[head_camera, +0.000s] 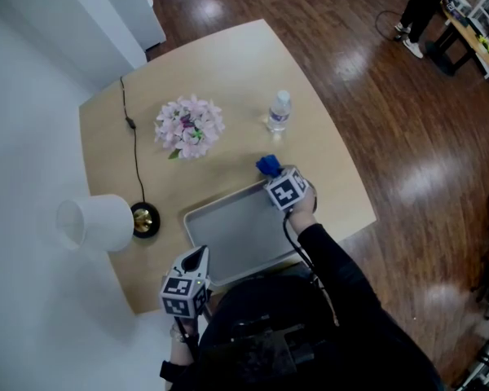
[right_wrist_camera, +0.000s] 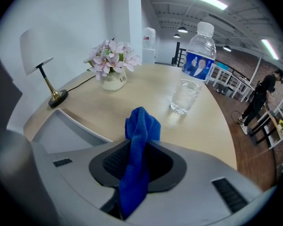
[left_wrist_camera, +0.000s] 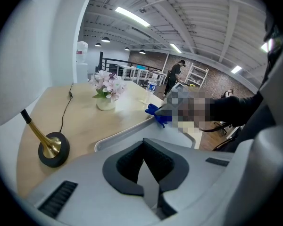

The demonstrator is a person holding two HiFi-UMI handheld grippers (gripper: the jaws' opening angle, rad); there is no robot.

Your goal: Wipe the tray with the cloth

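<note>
Here, cloth beside tray, flowers in vase

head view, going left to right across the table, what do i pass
lamp → flowers → water bottle. The tray and the cloth overlap these, so they are left out.

We see bright, even light from ceiling strip lights, which leaves pale glare patches on the wooden floor. The two gripper views bend strongly and darken at their rims, while the head view stays sharp.
</note>
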